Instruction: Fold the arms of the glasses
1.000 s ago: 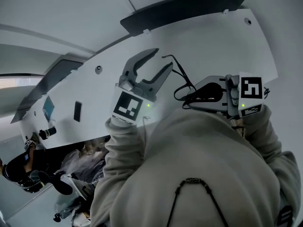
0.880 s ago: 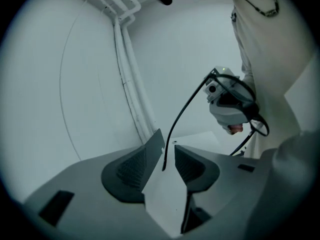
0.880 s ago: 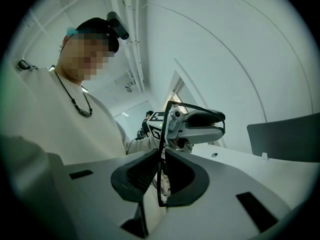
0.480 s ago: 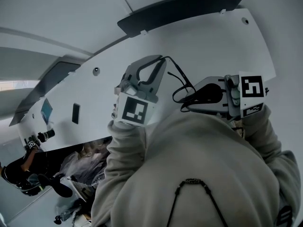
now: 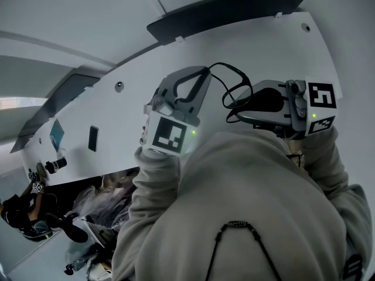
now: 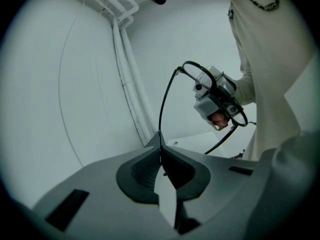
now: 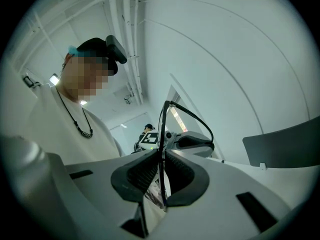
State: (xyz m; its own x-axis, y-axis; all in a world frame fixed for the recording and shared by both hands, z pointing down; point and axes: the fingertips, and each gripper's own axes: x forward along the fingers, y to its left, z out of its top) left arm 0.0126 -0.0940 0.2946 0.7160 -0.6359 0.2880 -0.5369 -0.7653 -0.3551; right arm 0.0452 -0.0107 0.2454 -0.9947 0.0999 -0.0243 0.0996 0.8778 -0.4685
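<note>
Above the white surface (image 5: 263,45), upper centre of the head view, the glasses (image 5: 237,94) hang in mid-air; the right gripper (image 5: 239,111) clamps the front rim; the left gripper (image 5: 199,75) is closing on one arm's tip (pinched between its pads); neither arm looks folded yet, so folding is still to do.

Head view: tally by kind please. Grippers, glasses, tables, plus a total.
glasses: 1, black thin-framed
grippers: 2. The left gripper has its jaws closing on one arm of the glasses; the right gripper is clamped on the frame
table: 1, white
Total: 4
</note>
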